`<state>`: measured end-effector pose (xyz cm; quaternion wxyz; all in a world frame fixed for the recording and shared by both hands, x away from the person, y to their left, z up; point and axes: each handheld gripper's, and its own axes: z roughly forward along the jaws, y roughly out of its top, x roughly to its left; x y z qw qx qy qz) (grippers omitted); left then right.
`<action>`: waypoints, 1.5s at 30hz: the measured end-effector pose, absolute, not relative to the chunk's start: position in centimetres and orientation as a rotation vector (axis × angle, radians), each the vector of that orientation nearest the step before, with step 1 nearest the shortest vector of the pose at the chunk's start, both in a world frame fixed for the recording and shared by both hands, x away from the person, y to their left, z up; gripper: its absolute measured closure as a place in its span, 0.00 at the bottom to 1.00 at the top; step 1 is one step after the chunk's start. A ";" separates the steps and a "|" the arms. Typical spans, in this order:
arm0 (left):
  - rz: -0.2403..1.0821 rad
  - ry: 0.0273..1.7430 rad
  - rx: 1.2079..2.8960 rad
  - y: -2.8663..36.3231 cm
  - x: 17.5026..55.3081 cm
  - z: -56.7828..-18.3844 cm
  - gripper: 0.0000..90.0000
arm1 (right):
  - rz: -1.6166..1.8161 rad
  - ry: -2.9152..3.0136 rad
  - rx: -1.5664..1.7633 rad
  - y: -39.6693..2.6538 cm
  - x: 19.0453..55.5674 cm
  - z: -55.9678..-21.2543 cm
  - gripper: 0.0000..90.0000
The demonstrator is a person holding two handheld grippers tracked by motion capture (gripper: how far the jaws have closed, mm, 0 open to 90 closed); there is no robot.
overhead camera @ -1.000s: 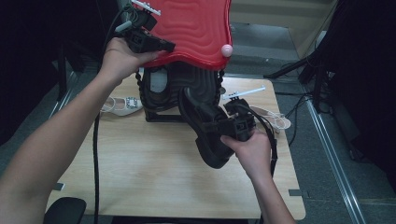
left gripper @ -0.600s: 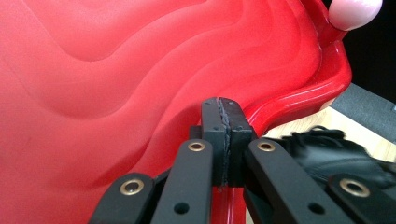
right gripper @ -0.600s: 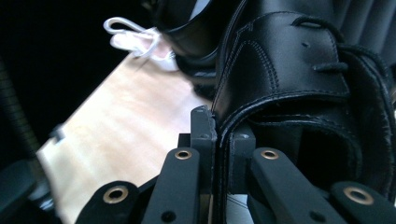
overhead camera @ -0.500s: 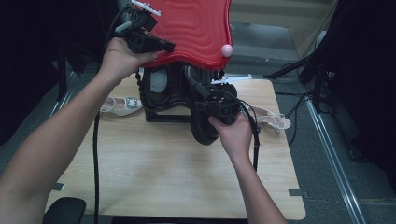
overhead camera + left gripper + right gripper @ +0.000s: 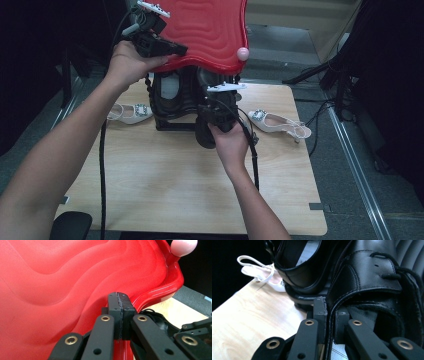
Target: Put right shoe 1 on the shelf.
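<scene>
the left gripper [image 5: 150, 40] is held up at the far left of the desk [image 5: 165, 190], its jaws fully closed, pinching the lower edge of a red wavy lid [image 5: 210, 30] and holding it tilted up over a black box [image 5: 175, 107]. in the left gripper view the two pads meet flat on the lid's rim [image 5: 150, 296], with a pale pink knob [image 5: 183, 246] at the lid's top corner.

the right gripper [image 5: 217, 117] sits at the box's front right, its jaws nearly closed on the heel collar of a black lace-up shoe [image 5: 372, 277]. the leather edge runs straight between the two pads in the right gripper view. that shoe hangs at the opening of the box, its toe end low against the desk [image 5: 205, 140]. a second black shoe [image 5: 299, 265] stands inside the box just beside it.

two white heeled sandals lie on the desk: one [image 5: 131, 112] left of the box, one [image 5: 277, 122] to its right, both apart from the grippers.
</scene>
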<state>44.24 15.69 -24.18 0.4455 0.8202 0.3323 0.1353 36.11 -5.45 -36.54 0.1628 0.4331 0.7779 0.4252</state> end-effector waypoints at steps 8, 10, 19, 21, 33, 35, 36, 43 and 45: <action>0.323 0.828 2.033 15.8 44.3 -24.1 1.00 | 1.224 2.164 1.244 -4.5 37.5 -36.9 0.95; 0.321 0.826 2.041 15.8 44.4 -24.1 1.00 | 1.208 2.140 1.229 -4.4 37.9 -36.9 0.95; 0.321 0.830 2.040 15.8 44.3 -24.1 1.00 | 1.154 2.156 1.239 -4.3 39.9 -38.6 0.91; 0.327 0.830 2.036 15.8 44.3 -24.1 1.00 | 1.154 2.156 1.232 -4.3 39.9 -38.7 0.90; 0.324 0.842 2.027 15.8 44.3 -24.2 1.00 | 1.260 2.194 1.240 -5.3 38.4 -37.4 0.73; 0.323 0.846 2.025 15.8 44.3 -24.2 1.00 | 1.253 2.204 1.222 -5.6 37.8 -37.0 0.74; 0.322 0.849 2.023 15.8 44.3 -24.2 1.00 | 1.251 2.208 1.219 -5.7 37.5 -36.9 0.77; 0.316 0.854 2.022 15.8 44.3 -24.2 1.00 | 1.316 2.256 1.189 -7.4 35.1 -36.0 0.92; 0.315 0.853 2.022 15.8 44.3 -24.2 1.00 | 1.342 2.271 1.176 -8.0 34.5 -35.9 0.96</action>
